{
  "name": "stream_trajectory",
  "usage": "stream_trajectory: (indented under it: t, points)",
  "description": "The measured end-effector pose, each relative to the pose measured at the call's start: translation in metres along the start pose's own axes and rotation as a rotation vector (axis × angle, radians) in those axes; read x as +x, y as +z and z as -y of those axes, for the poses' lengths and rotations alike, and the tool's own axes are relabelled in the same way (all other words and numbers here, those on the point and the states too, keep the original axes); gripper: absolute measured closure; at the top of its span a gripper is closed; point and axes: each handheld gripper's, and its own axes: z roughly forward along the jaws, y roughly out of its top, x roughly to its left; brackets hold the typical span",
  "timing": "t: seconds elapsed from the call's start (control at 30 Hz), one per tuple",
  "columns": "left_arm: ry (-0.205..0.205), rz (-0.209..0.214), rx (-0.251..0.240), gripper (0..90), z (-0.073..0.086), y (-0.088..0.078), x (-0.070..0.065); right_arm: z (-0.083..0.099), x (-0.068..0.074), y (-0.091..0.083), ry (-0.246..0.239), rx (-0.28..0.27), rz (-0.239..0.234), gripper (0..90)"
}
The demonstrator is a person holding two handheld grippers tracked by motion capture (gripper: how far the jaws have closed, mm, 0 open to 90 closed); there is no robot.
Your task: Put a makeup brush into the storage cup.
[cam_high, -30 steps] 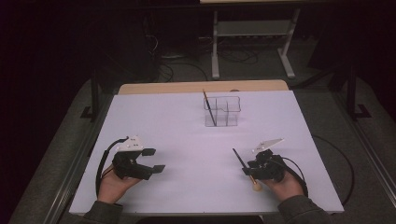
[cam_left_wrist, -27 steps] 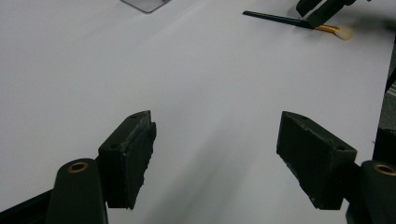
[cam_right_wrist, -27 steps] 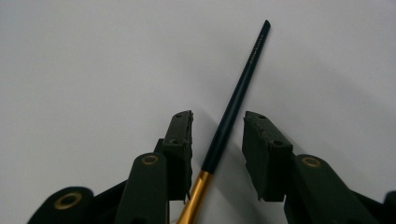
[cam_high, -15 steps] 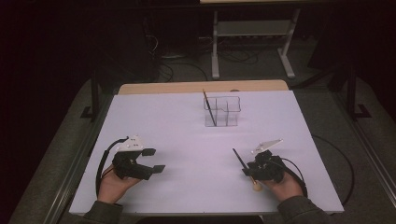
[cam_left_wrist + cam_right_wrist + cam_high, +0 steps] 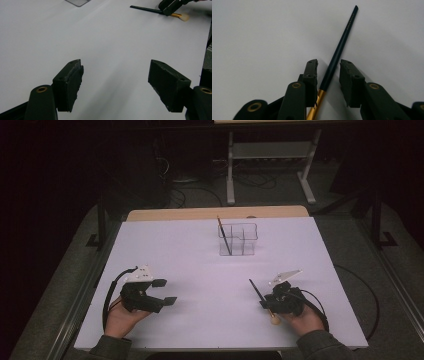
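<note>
Table point(image 5: 200, 250): white top across the middle of the high view, a bare wooden strip along its far edge.
Rack point(image 5: 272, 155): grey metal frame on the floor past the table, top centre of the high view.
Holder point(image 5: 238, 239): clear, with compartments, upper centre of the table; a thin dark stick with an orange tip stands tilted in its left part.
Left gripper point(image 5: 167, 291): lower left of the high view, held in a hand point(image 5: 122, 317); in the left gripper view its jaws stand wide apart over bare white table, nothing between them.
Right gripper point(image 5: 264, 304): lower right of the high view; jaws narrow and have just been closing around the brush, with a gap showing at the right pad point(image 5: 348, 75); whether the left pad touches I cannot tell.
Brush point(image 5: 338, 51): dark handle with a gold ferrule, lying on the table between the right jaws; pale tuft at the low end in the high view point(image 5: 274, 321).
Writing: small print runs along the handle near its tip, too small to read.
</note>
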Motion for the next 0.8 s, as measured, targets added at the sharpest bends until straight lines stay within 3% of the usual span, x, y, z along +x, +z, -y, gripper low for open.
stream_trajectory:
  t: [0.53, 0.8]
  points:
    - [-0.002, 0.000, -0.005, 26.4, 0.0001, -0.0001, -0.0001, 0.0006, 0.0010, -0.0007, -0.007, 0.004, 0.016, 71.4]
    - [0.000, 0.000, -0.001, 26.4, -0.0001, 0.0004, 0.0000, 0.0002, 0.0068, 0.0008, -0.046, 0.010, 0.077, 77.0]
